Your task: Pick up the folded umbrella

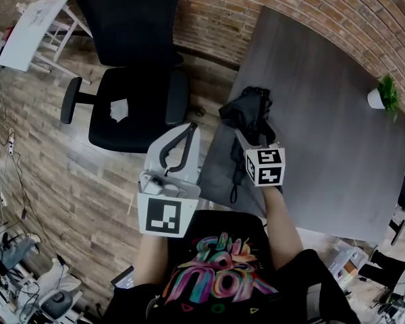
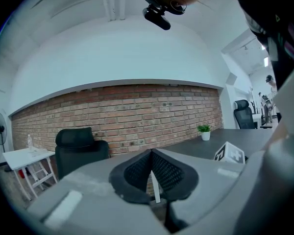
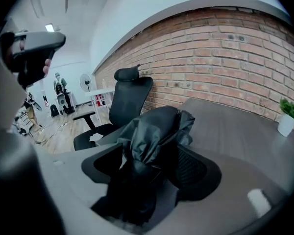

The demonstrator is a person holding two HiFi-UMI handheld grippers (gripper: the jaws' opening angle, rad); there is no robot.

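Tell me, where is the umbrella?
In the head view, the umbrella lies at the table's left edge, between the open jaws of the right gripper, near the chair.

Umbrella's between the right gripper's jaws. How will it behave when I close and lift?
The folded umbrella looks loosely bunched, so its fabric will likely squash before the right gripper bites. It lies at the table edge; a nudge may tip it off.

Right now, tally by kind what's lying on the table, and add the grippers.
Folded umbrella: 1
Potted plant: 1
Grippers: 2 (left gripper, right gripper)
Total: 4
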